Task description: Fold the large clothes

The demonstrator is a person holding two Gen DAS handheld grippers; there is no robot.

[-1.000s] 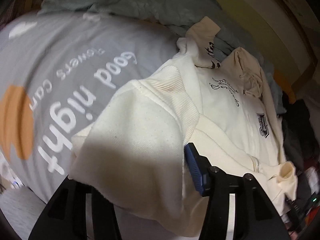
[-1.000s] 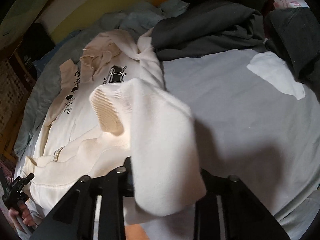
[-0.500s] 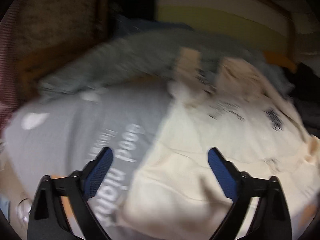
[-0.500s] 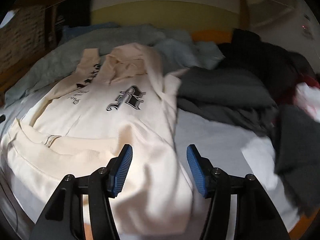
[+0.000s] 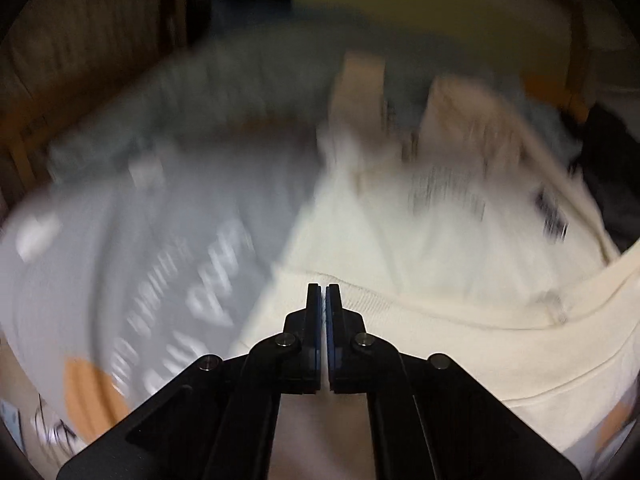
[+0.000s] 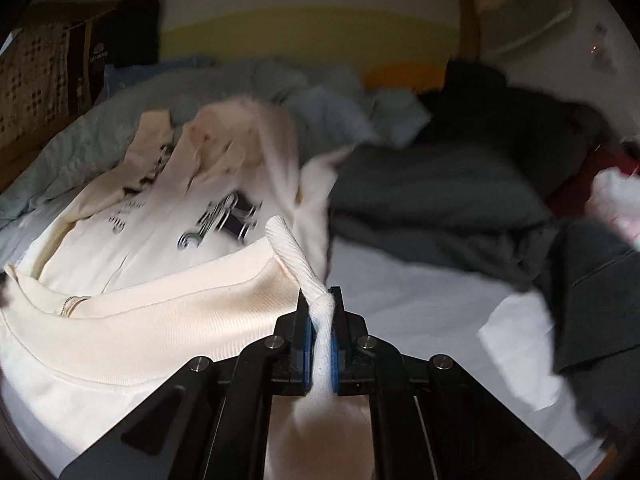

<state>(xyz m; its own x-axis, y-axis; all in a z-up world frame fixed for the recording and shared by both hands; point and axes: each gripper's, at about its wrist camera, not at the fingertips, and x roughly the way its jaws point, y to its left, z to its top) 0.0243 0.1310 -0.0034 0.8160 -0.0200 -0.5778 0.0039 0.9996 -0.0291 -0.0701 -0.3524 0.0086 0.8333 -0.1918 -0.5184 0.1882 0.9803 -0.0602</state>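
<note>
Left wrist view, much blurred: the left gripper (image 5: 323,292) has its jaws drawn together with only a sliver of gap at the tips. No cloth shows in that sliver; the cream hoodie (image 5: 440,240) lies beneath and ahead of the tips, so whether the hem (image 5: 420,308) is caught lower between the pads I cannot tell. The grey sheet (image 5: 140,240) with white lettering spreads to the gripper's left.

Right wrist view: the right gripper (image 6: 320,300) is clamped on a ribbed corner of the hoodie (image 6: 160,220), a twist of fabric standing up out of the jaws. The hem (image 6: 168,316) runs off to its left, the printed chest ahead, the dark clothes (image 6: 440,200) to the right on the sheet (image 6: 420,300).

The step looks like lifting the bottom hem to fold it toward the hood. To do it well, confirm the left side truly holds cloth, keep both corners level and the hem taut between them, carry it straight ahead, and keep clear of the dark pile.
</note>
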